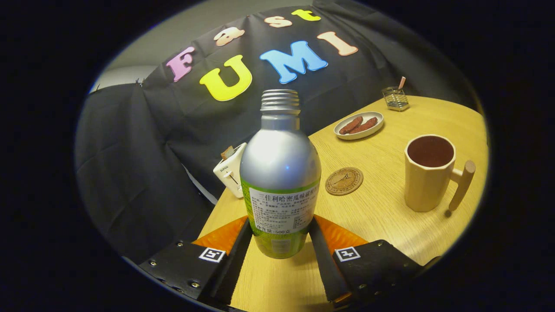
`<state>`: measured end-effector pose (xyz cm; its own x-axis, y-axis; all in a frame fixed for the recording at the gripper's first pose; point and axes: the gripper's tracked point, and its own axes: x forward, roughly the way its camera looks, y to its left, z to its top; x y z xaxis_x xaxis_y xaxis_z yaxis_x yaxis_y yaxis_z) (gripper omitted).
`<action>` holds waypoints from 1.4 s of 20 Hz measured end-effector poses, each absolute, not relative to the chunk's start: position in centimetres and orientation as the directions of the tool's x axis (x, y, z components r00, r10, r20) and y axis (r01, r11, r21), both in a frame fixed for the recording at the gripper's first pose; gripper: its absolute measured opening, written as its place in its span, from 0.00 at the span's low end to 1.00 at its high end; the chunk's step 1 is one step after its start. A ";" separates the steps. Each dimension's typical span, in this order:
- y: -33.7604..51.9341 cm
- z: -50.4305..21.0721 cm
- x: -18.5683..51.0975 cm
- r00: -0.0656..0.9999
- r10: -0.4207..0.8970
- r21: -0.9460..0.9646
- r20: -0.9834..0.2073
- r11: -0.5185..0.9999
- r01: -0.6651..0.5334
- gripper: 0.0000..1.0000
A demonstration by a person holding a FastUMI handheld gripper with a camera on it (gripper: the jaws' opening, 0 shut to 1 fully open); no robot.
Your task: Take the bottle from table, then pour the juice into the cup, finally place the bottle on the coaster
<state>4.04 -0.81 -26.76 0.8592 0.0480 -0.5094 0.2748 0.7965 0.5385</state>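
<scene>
Gripper (279, 236) clamped on capless bottle (280, 173), upright above table (381, 216); coaster (344, 181) beyond, filled cup (429, 172) right of it.

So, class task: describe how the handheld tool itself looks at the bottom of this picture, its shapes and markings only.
The tool has two long, flat fingers running forward in a V. Each is mounted on a blocky black body studded with small silver screws. Each body carries a square white tag printed with a black coded pattern. No cables or sleeves are visible.
</scene>
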 end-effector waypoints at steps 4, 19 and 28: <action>-1.6 -26.5 3.7 0.867 0.091 0.650 -0.490 0.700 0.294 0.77; -5.2 -26.7 2.4 0.882 0.109 0.850 -0.459 0.341 0.401 0.77; -5.4 -26.9 2.0 0.882 0.148 0.891 -0.448 0.158 0.426 0.77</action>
<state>2.00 -5.39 -26.91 0.8816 0.1478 -0.4482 0.4263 0.1584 0.8906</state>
